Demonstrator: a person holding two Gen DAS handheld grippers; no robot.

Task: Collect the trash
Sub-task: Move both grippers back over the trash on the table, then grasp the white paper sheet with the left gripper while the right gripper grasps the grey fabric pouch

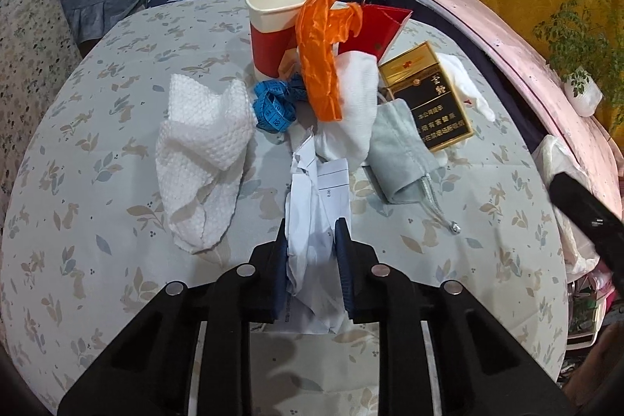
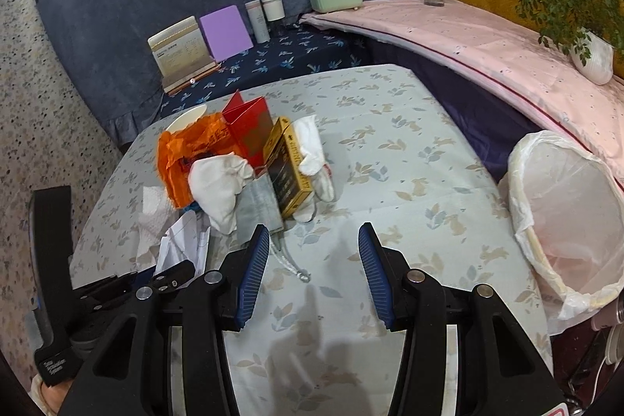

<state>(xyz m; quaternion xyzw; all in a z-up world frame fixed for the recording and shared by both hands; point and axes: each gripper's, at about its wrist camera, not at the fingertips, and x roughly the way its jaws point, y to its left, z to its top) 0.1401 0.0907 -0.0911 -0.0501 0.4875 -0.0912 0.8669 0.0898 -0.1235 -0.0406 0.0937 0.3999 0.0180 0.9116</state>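
The crumpled white paper is being clamped between the blue pads of the left gripper; the jaws are standing narrow, pressed onto the sheet from both sides. The paper is lying on the table, on the near side of the paper cup and just beside the knitted white cloth. The right gripper is being held about half open above bare tablecloth, with nothing between its pads.

The paper is being judged light, thin and easily crushed; it is likely to bend and trail, not to stay rigid. A grip on the bunched middle is being preferred, since a loose corner may tear or slip. The orange wrapper beyond it is probably just as flimsy. The lined waste bin is standing off the table's far side from the cup, well apart from the pile.
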